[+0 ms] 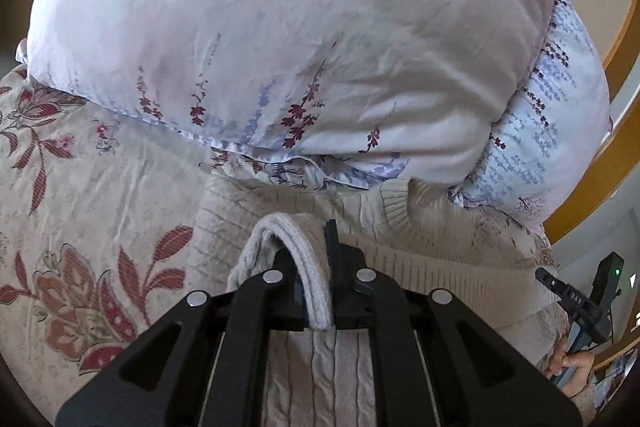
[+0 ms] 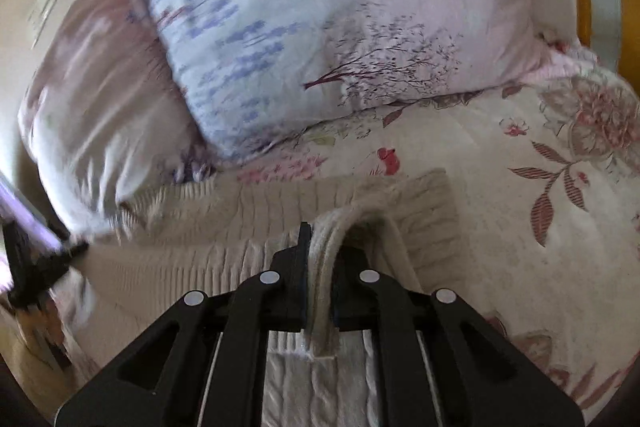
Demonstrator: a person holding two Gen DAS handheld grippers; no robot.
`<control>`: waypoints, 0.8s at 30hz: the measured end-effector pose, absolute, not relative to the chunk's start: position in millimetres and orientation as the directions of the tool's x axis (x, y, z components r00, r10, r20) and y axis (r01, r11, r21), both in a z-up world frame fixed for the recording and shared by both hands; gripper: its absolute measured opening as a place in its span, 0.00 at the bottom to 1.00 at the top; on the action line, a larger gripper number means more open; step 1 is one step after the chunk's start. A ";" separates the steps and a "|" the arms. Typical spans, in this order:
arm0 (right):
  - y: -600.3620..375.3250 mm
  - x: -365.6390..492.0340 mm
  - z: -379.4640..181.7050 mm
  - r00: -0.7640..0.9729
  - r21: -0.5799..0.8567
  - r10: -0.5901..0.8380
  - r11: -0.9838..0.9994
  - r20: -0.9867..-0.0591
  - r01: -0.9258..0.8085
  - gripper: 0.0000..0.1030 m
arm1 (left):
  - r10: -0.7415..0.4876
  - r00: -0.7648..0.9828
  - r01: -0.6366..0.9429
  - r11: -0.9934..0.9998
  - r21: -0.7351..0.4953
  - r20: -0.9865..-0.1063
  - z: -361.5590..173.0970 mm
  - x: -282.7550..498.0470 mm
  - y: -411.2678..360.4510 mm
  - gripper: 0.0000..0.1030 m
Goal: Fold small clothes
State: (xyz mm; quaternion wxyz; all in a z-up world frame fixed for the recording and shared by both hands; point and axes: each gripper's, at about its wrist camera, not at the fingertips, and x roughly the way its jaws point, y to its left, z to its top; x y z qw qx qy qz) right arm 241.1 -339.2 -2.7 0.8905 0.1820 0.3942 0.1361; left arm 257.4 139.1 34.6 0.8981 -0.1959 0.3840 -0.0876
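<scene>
Cream knit sweater (image 1: 440,267) flat on floral bedspread (image 1: 80,195) below pillow (image 1: 280,47); left gripper (image 1: 316,267) and right gripper (image 2: 320,267) each clenched on ribbed edge; carry both edges level, land fold square, release together

The bed (image 1: 80,195) wears a cream sheet with red flowers. A cream knit sweater (image 1: 440,267) lies on it at six o'clock, two floral pillows (image 1: 260,39) at twelve.
</scene>
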 end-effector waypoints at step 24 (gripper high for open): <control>-399.0 174.5 -0.6 0.662 0.464 0.382 0.884 -0.644 -0.058 0.42 | -0.337 0.671 0.003 0.892 -0.452 -0.661 56.5 183.3 181.3 0.44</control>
